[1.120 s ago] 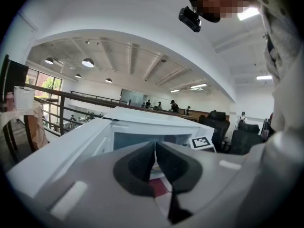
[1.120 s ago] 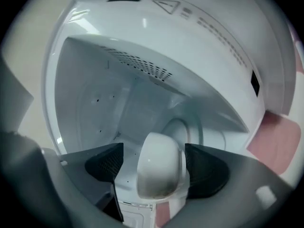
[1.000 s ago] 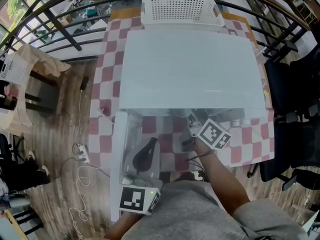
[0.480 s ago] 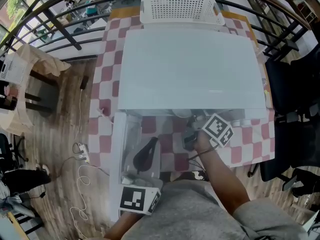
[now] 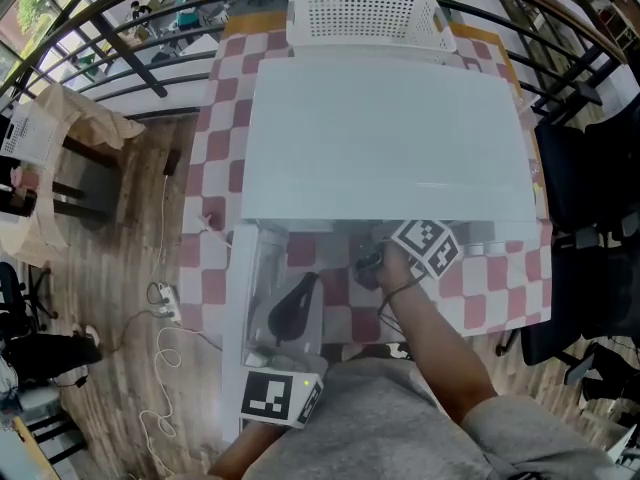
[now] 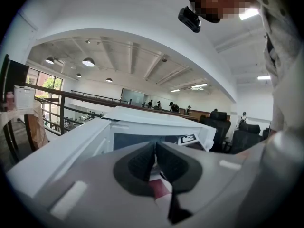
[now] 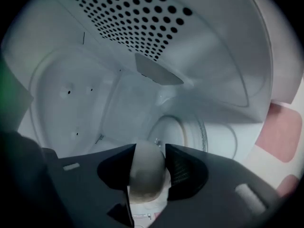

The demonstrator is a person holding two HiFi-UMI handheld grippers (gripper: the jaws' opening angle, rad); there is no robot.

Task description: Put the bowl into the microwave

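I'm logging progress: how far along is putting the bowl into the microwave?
Done: the microwave door stands open. In hand: the right gripper, its jaws just closed, pinches a pale rounded thing, apparently the bowl, at the mouth of the cavity. Left: set it on the bare turntable and let go.

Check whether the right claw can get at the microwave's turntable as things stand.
Probably yes. The door stands swung open, and the right claw, shut on a grey rounded thing, sits at the opening of the microwave with the bare turntable just ahead.
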